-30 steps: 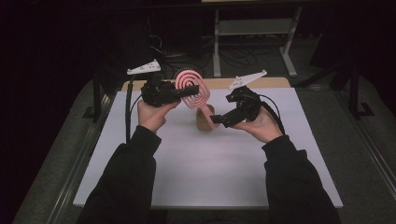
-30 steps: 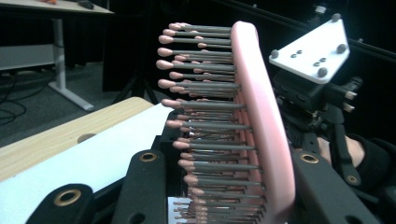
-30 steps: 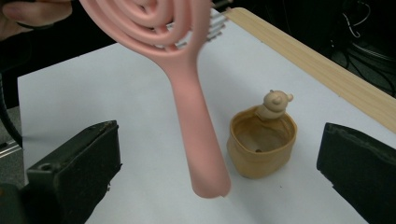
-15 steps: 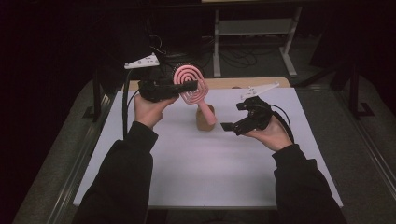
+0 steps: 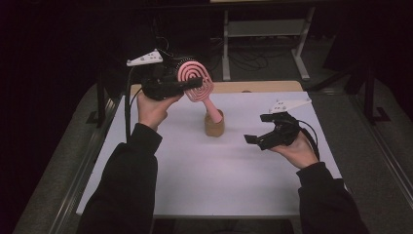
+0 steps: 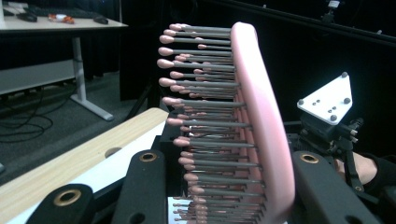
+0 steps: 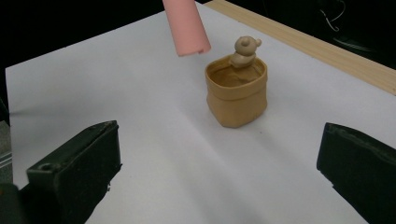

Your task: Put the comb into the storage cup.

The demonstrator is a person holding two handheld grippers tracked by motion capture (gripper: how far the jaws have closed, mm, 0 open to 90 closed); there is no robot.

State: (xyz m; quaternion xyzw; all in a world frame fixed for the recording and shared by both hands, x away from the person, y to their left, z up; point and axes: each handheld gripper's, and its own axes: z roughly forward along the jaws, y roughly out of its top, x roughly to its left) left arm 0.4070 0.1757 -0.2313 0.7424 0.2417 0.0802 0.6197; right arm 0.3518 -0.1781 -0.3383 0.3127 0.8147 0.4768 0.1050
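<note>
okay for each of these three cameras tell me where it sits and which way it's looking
High view: above the person's side, looking forward and down at the white table; both forearms, left gripper, right gripper.
Left gripper view: on the left gripper, looking along its jaws at the pink hairbrush.
Right gripper view: on the right gripper, facing the tan pouch, jaws wide.
Shared: the brush appears in all three.

Right gripper (image 7: 219, 177): fingers (image 7: 74, 172) spread wide, nothing btwn them. Tan pouch (image 7: 236, 95) w/ small bear figure (image 7: 245, 50) at rim, upright on white table (image 7: 140, 116). Pink handle end (image 7: 187, 28) hangs just above-left of pouch, not touching.
</note>
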